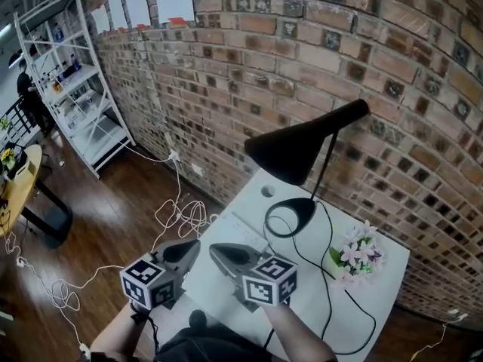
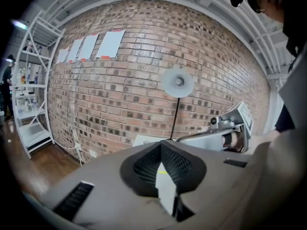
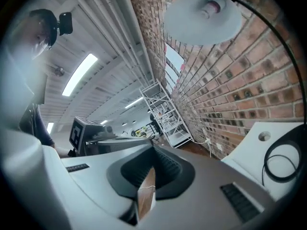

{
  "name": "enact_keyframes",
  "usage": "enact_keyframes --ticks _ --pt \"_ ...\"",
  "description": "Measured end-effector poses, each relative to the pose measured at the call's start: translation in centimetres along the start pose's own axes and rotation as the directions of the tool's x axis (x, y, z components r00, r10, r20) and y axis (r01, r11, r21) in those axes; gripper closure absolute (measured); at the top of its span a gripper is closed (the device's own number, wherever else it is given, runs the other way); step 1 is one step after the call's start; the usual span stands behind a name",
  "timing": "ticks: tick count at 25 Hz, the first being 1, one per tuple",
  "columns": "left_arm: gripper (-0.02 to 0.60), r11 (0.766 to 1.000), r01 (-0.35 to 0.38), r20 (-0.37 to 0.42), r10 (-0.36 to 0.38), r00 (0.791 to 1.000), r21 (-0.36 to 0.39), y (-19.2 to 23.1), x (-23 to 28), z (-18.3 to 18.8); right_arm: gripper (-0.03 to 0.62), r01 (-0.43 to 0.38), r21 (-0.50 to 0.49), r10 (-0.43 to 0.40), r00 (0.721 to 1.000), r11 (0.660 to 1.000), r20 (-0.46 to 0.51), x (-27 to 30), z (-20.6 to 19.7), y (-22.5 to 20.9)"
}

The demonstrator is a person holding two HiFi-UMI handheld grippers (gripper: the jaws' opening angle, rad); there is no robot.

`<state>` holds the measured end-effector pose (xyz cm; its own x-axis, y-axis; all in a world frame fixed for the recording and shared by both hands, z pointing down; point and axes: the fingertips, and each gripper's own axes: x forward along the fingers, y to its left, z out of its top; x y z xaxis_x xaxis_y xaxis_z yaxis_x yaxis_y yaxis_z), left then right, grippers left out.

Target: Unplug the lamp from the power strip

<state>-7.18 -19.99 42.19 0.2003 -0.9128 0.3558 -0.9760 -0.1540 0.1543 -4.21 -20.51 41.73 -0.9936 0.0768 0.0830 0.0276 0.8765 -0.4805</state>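
A black desk lamp stands on the white table (image 1: 377,292): its shade (image 1: 290,153) hangs over its round base (image 1: 296,216). Its black cord (image 1: 328,277) loops over the table toward the near edge. A pale flat strip (image 1: 247,230) lies left of the base; I cannot tell whether it is the power strip. My left gripper (image 1: 190,249) and right gripper (image 1: 217,250) hover side by side at the table's near left corner, both shut and empty. The left gripper (image 2: 163,146) faces the lamp shade (image 2: 178,83). The right gripper (image 3: 153,150) sits below the shade (image 3: 204,13), left of the base (image 3: 283,157).
A pot of pink flowers (image 1: 356,256) stands at the table's right. The brick wall (image 1: 317,59) runs close behind. White cables (image 1: 179,217) lie coiled on the wooden floor below a wall socket (image 1: 173,157). A white shelf rack (image 1: 75,74) stands far left.
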Motion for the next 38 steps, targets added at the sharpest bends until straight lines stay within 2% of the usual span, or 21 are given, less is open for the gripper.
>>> enact_keyframes --ticks 4,9,13,16,19,24,32,38 --pt "0.571 1.000 -0.010 0.048 0.009 0.999 0.017 0.7 -2.6 0.9 0.614 -0.020 -0.027 0.021 0.999 0.999 0.039 0.9 1.4 1.9" --pt "0.571 1.000 0.019 0.100 -0.016 0.995 -0.024 2.2 -5.4 1.5 0.614 -0.028 -0.078 0.031 0.999 0.997 0.043 3.0 1.9 4.7" --pt "0.571 0.998 0.025 0.142 -0.017 0.990 -0.054 4.6 -8.8 1.7 0.614 0.082 -0.131 -0.078 0.996 0.988 0.035 4.9 1.5 6.0" --pt "0.571 0.997 0.036 0.168 -0.024 0.985 -0.065 6.1 -11.2 2.0 0.614 0.120 -0.168 -0.113 0.992 0.978 0.054 6.4 1.9 7.5" --pt "0.571 0.995 0.027 0.178 -0.009 0.984 -0.097 7.7 -13.7 2.1 0.613 0.124 -0.202 -0.114 0.992 0.972 0.060 8.3 1.8 9.6" --pt "0.571 0.998 0.003 0.224 0.010 0.975 -0.057 10.6 -17.1 1.9 0.612 0.087 -0.202 -0.075 0.995 0.976 0.063 11.5 1.9 13.2" --pt "0.571 0.996 -0.026 0.264 0.048 0.963 -0.089 14.1 -21.0 1.4 0.612 0.084 -0.247 -0.074 0.996 0.965 0.050 15.0 0.9 16.4" --pt "0.571 0.988 0.013 0.294 0.033 0.955 -0.153 15.8 -22.0 1.5 0.613 0.123 -0.277 -0.109 0.992 0.953 0.066 16.0 1.3 17.6"
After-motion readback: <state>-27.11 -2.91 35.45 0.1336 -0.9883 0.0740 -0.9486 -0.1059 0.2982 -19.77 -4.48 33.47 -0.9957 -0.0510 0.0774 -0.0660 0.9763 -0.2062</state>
